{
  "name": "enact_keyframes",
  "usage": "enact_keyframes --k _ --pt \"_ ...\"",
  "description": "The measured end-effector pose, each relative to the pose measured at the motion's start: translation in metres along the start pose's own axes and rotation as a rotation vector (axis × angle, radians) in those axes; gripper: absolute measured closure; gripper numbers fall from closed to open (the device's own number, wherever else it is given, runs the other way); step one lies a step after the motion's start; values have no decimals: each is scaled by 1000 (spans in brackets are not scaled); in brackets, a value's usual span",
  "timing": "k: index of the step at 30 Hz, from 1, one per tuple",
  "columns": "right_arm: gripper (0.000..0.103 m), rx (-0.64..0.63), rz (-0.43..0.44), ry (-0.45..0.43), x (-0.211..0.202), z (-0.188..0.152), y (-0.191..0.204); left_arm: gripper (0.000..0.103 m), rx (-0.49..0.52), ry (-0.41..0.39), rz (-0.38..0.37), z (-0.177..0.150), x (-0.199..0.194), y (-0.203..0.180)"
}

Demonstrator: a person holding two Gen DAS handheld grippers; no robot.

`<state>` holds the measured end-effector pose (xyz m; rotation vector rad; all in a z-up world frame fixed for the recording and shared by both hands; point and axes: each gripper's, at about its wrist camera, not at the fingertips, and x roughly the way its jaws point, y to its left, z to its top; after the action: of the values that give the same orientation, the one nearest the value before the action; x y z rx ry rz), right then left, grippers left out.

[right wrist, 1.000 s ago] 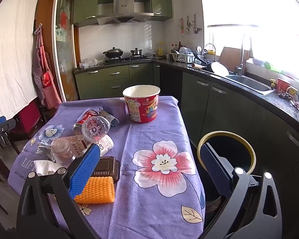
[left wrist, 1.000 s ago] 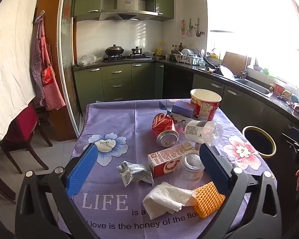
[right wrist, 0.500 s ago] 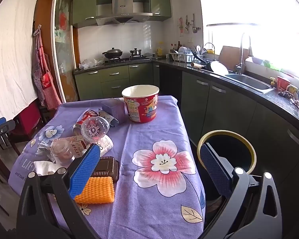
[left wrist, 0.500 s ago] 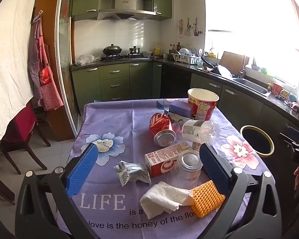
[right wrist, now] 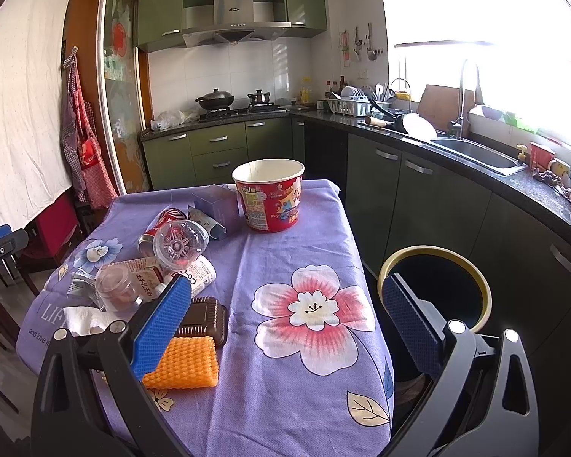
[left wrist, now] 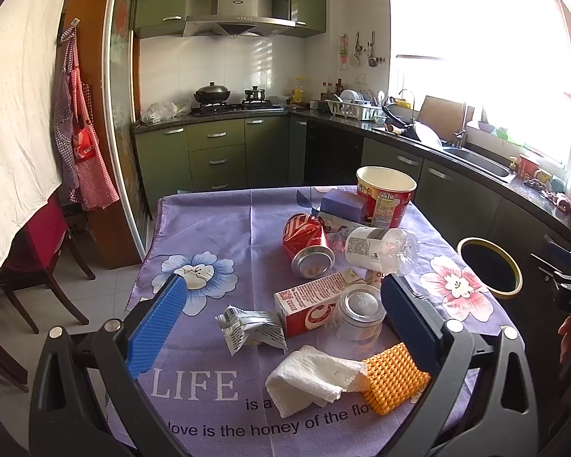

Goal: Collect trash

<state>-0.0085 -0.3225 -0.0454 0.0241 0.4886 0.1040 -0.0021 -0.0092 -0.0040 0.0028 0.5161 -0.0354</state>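
- Green kitchen cabinets are lining the back and right walls, and sunlight is pouring through the window above the sink (right wrist: 476,154).
- A purple flowered cloth is covering the counter (right wrist: 285,251), which is carrying the trash.
- A red paper bucket (right wrist: 270,198) is standing upright near the counter's far edge, with a small purple box (left wrist: 342,203) just beside it.
- A crushed red can (left wrist: 306,242) and a clear plastic bottle (left wrist: 377,245) are lying on their sides near the counter's middle.
- A red-and-white carton (left wrist: 308,304), a clear cup (left wrist: 356,314) on its side and a crumpled wrapper (left wrist: 251,327) are lying closer to the near edge.
- A white napkin (left wrist: 312,379), an orange sponge (right wrist: 182,361) and a brown tray (right wrist: 201,321) are sitting near the near edge.
- A black bin with a yellow rim (right wrist: 434,289) is standing on the floor off the counter's right edge.
- The left tongs (left wrist: 281,320) are hovering wide apart above the near edge, gripping nothing.
- The right tongs (right wrist: 285,320) are hovering wide apart over the counter's right edge, also gripping nothing.
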Motion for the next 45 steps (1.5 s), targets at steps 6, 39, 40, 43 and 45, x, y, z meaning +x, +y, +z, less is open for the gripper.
enact_keyframes --k 6,39,40,43,45 --pt "4 3 1 3 4 -1 1 6 3 4 -5 -4 -2 -6" --pt "4 8 1 10 8 -4 0 6 9 19 -16 2 7 2" --pt "4 8 1 10 8 -3 0 6 9 19 -16 2 7 2" --pt "4 9 0 12 8 -4 0 6 11 18 -15 2 7 2" --pt "4 8 0 13 9 -5 1 6 10 18 -16 2 7 2"
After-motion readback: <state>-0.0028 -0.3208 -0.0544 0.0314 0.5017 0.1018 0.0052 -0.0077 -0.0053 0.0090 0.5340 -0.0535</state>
